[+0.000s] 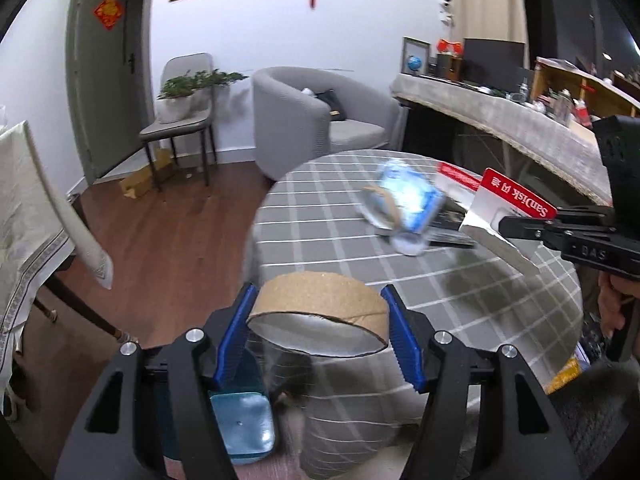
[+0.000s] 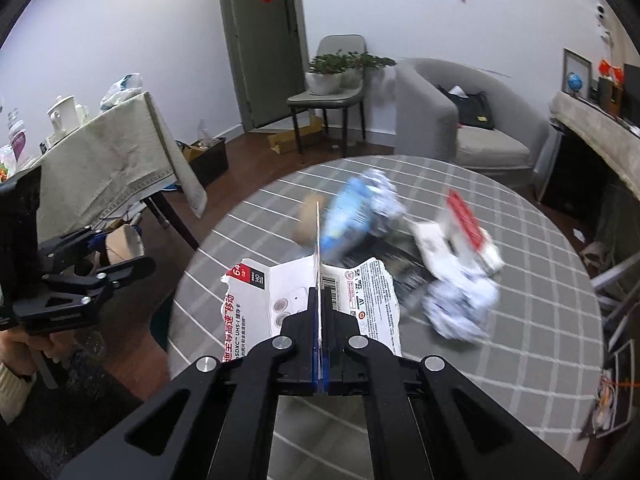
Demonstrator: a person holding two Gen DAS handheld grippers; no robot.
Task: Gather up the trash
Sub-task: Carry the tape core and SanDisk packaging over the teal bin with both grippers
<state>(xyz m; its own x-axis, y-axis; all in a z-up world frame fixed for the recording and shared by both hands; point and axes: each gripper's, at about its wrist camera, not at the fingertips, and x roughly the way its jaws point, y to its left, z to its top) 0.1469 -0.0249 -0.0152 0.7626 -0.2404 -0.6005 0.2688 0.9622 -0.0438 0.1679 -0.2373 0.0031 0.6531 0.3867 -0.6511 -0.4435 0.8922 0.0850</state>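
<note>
My left gripper (image 1: 320, 320) is shut on a brown cardboard tape roll (image 1: 320, 296), its blue pads pressing both sides, held over the near edge of the round checked table (image 1: 460, 280). At the right of that view my right gripper (image 1: 505, 227) is shut on a torn red and white SanDisk card package (image 1: 512, 204). In the right wrist view the same package (image 2: 360, 300) stands edge-on in the shut right gripper (image 2: 320, 292). The left gripper (image 2: 116, 254) with the roll (image 2: 126, 242) is at the far left. A blue plastic wrapper (image 2: 352, 216), crumpled white paper (image 2: 460, 308) and a red and white box (image 2: 460, 232) lie on the table.
A blue container (image 1: 244, 428) sits on the floor below my left gripper, beside the table edge. A cloth-covered table (image 2: 112, 152) stands left; a grey armchair (image 1: 304, 120) and a chair with a plant (image 1: 180, 108) stand behind. A long counter (image 1: 520, 128) runs along the right.
</note>
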